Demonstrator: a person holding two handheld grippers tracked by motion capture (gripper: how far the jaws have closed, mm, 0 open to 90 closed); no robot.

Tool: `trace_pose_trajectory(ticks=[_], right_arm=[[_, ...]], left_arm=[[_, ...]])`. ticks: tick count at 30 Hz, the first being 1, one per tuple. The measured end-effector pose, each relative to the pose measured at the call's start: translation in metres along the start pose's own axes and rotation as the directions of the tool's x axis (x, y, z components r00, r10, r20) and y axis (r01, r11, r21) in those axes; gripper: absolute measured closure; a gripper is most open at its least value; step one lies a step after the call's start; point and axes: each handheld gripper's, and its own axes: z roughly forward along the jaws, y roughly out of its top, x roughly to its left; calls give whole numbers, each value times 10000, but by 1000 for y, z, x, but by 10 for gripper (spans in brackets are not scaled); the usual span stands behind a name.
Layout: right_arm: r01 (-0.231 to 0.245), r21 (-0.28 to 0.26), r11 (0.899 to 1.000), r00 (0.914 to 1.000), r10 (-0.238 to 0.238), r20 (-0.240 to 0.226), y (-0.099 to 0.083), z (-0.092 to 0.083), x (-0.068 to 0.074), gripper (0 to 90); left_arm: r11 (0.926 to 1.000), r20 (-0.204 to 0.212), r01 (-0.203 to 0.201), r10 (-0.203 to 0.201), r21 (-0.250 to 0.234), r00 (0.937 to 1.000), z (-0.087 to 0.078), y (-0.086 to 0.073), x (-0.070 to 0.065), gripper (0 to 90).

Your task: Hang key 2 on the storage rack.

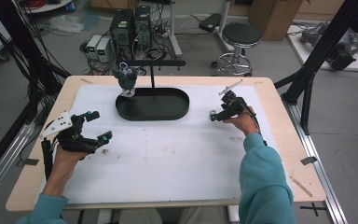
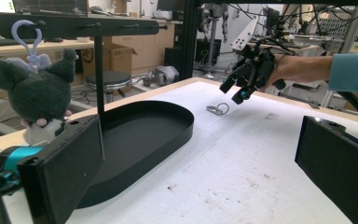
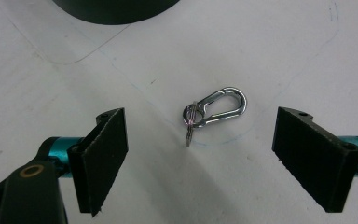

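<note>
From the high view, I see my right tongs low over the white surface, just right of the black tray. My left tongs hover far off on the left side, spread wide and empty.

In the left gripper view, the little metal clip lies on the surface just under the right tongs. A plush toy hangs from the stand over the tray.

In the right gripper view, the clip lies flat between my two black pads, a bit ahead of them. Its long side runs slanted across the gap, ring end nearer the left pad. The right tongs stand open, not touching it. I think the right hand should go forward a little, then squeeze.
</note>
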Motion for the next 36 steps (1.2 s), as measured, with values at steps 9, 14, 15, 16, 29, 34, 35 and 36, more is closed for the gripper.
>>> trace_pose_trajectory(ticks=[9,14,15,16,29,34,35,36], right_arm=[[-50,128,9999,10000,50,30,-1,1,-2,357],[-58,197,9998,10000,58,-26,-1,4,-2,432],[-25,237,9997,10000,25,-11,-1,4,-2,452],[-34,321,9995,10000,34,-2,-1,5,-1,468],[-17,655,9979,9999,27,-152,0,11,0,720],[-41,760,9971,9997,59,-223,-1,11,-1,761],[-47,764,9971,9998,63,-212,-1,11,-1,763],[-73,740,9972,9997,90,-229,-1,11,-2,766]], left_arm=[[10000,-5,11,-11,16,10000,0,0,0,17],[10000,4,-22,22,68,10000,0,0,0,17],[10000,-1,-22,22,61,10000,0,0,0,17],[10000,5,-17,17,64,10000,0,0,0,17],[10000,-20,30,-30,86,10000,0,-1,0,17],[9999,-31,11,-11,127,10000,0,-1,1,17],[9999,-28,13,-12,130,10000,0,-1,1,17],[9999,-33,10,-9,132,10000,0,-1,1,17]])
